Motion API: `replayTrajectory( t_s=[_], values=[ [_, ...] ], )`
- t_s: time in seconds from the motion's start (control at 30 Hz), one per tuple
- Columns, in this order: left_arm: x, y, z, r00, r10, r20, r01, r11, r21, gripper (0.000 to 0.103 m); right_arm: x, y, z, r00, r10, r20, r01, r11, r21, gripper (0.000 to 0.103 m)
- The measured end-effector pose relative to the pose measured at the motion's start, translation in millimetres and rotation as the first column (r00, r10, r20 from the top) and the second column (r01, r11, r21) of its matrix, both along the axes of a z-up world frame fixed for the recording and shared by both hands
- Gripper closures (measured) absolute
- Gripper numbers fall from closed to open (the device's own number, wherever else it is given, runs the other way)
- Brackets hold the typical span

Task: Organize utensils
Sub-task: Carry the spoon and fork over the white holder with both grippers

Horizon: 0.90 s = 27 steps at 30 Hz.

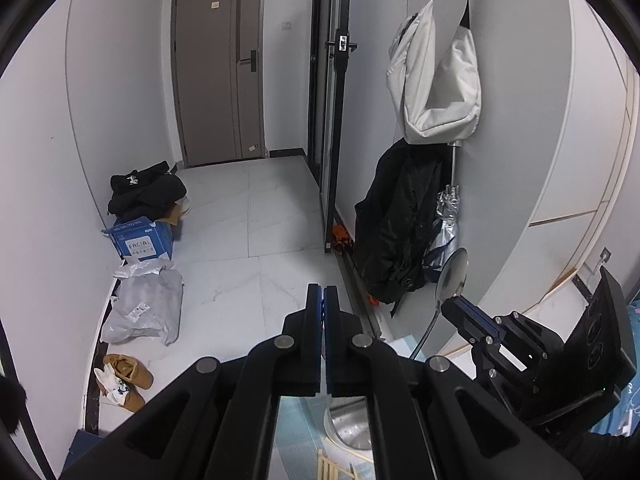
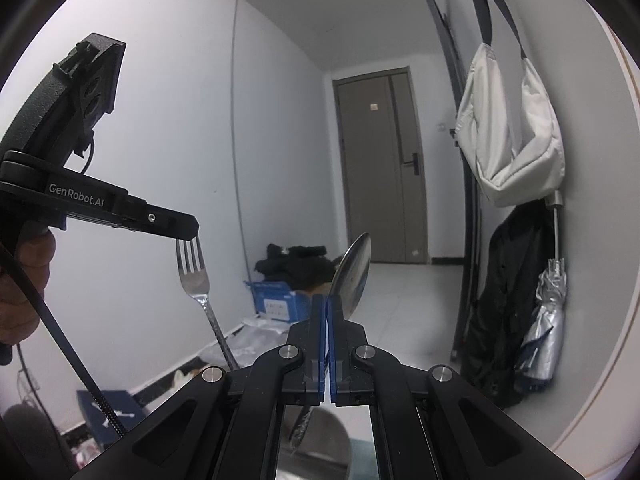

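- Left wrist view: the left tongs (image 1: 322,300) are sitting clenched, their blue pads pressed together; from this view nothing is showing between them.
- Over on the right, the right tongs (image 1: 447,305) are grasping a spoon (image 1: 451,276), with its bowl standing up above the tips and its handle curving down toward the near edge.
- Below the left tongs, at the near edge, a metal bowl (image 1: 349,432) is resting on a pale blue mat (image 1: 298,428), with a bit of wooden rack (image 1: 332,468) just nearer.
- Far off, a blue box (image 1: 140,240), a grey plastic bag (image 1: 144,308) and brown shoes (image 1: 128,376) are lying on the tiled floor (image 1: 260,240); a white bag (image 1: 436,80) is hanging on the right wall.
- Right wrist view: the right tongs (image 2: 325,304) are gripping the spoon (image 2: 354,276) between their blue pads, the bowl tilting up and to the right, the handle passing down behind the pads.
- On the left, the left tongs (image 2: 192,231) are pinching a fork (image 2: 196,276) by its tines, so that the fork is hanging with its handle slanting down to the right.
- A hand (image 2: 24,280) is holding the left tool at the left edge.
- A closed door (image 2: 380,168) is standing at the far end, and a folded silver umbrella (image 2: 548,320) is hanging on the right wall.
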<state>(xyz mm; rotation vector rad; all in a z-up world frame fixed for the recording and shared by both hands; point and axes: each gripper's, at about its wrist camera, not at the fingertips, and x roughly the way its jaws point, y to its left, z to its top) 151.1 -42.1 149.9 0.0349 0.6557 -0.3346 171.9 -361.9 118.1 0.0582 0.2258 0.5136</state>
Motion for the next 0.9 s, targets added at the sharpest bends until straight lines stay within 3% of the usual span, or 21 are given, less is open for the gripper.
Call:
replayTrajectory(
  t_s=[0.3,0.57,0.9],
  values=[
    [18.2,-15.8,-20.4,0.999,-0.041,-0.028,0.043,0.997,0.067,0.103,15.1,15.9,-26.0,0.999,-0.031,0.032,0.033,0.997,-0.067,0.103],
    [22.6,-21.9,-34.4,0.996,-0.084,-0.041,0.089,0.99,0.111,0.103,13.4,22.3,-42.1,0.998,0.013,0.057,-0.006,0.992,-0.124,0.103],
    [33.5,-28.1,-48.2,0.981,-0.147,-0.127,0.159,0.984,0.085,0.103,11.1,29.4,-59.8,0.996,0.086,0.033,-0.077,0.977,-0.197,0.103]
  ],
)
